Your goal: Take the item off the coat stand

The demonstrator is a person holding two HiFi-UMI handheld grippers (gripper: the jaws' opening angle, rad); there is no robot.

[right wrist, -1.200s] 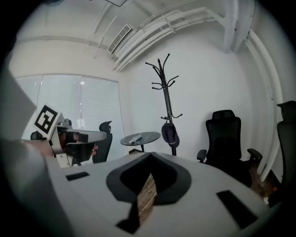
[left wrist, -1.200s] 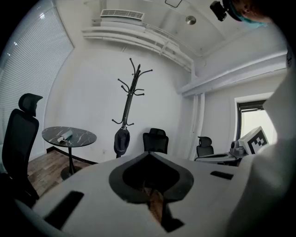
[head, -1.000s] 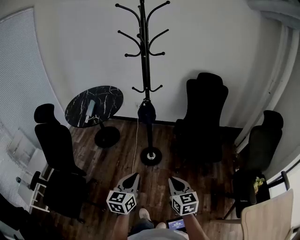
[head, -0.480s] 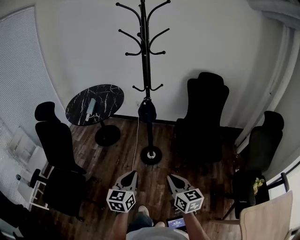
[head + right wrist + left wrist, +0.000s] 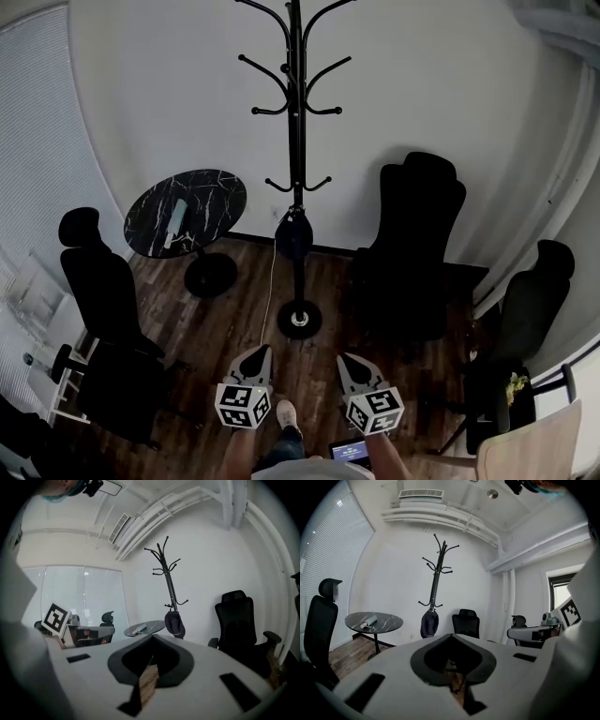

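Nearest the person, the left gripper and the right gripper are held side by side low over the wooden floor, both pointing toward the coat stand. Each gripper's own view shows its 2 jaws pressed together with nothing between them, so both tools are closed and empty. Beyond them stands the round base of the coat stand, well apart from either gripper. The item, a dark rounded thing that looks like a cap or a small bag, hangs on the stand's pole just below the lowest pair of hooks, with the upper hooks bare. The left gripper view shows it hanging against the pole, and the right gripper view shows it the same way. A black marble-topped table sits to the left of the stand, a black office chair to its right, and the white wall lies behind all of them. I judge this to be the approach step, with the grasp not yet begun. The next move calls for closing the gap to the stand, raising 1 gripper to the item's height, opening its jaws around the fabric, and then lifting it clear of its hook.
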